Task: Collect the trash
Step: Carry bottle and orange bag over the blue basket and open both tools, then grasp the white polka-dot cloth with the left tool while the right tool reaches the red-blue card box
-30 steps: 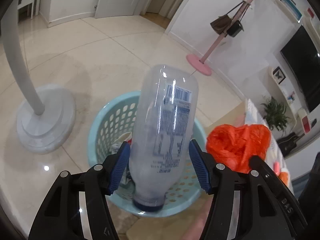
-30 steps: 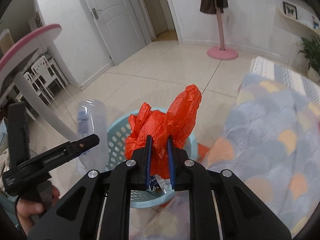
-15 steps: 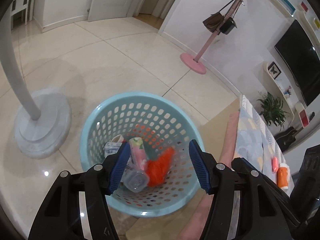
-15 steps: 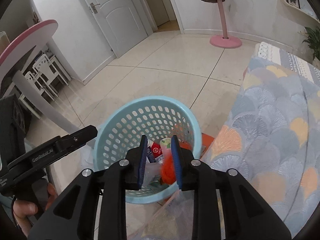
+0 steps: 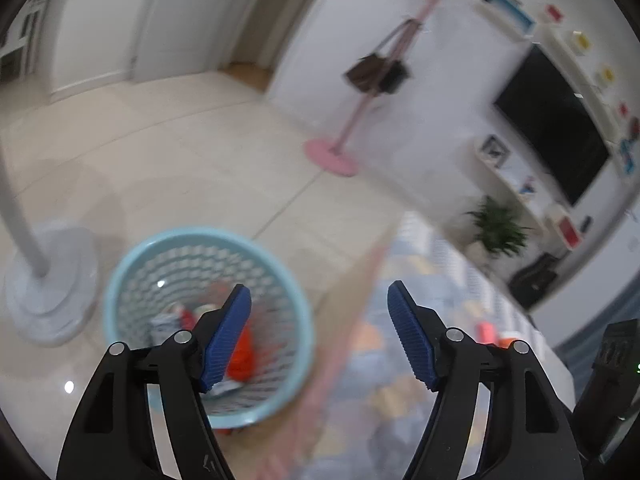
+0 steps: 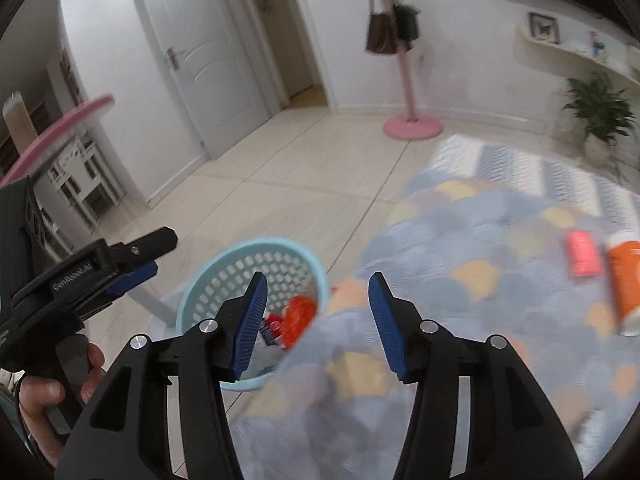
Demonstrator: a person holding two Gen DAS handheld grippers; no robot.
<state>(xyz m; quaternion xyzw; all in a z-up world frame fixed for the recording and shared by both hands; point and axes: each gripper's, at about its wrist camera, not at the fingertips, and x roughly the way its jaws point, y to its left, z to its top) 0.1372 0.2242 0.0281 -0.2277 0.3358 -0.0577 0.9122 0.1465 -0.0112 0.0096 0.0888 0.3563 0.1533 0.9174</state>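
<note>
A light blue perforated basket [image 5: 132, 264] stands on the floor beside the table and shows in the right wrist view [image 6: 224, 268] too. It holds an orange plastic bag [image 5: 240, 356] [image 6: 298, 318] and other wrappers. My left gripper [image 5: 320, 336] is open and empty above the basket's right rim and the table edge. My right gripper [image 6: 316, 316] is open and empty over the table edge beside the basket. An orange bottle [image 6: 628, 280] and a pink packet [image 6: 582, 254] lie on the patterned tablecloth [image 6: 480, 260] at the right.
A white stand base [image 5: 48, 284] sits on the floor left of the basket. A pink coat rack [image 6: 412, 124] with bags stands by the far wall. A potted plant [image 6: 600, 116] and a TV [image 5: 560, 124] are at the right. The left gripper [image 6: 100, 264] shows in the right wrist view.
My left gripper released the clear bottle and my right gripper released the orange bag; both dropped into the basket. Both grippers have since swung right toward the table, and the right opened wider.
</note>
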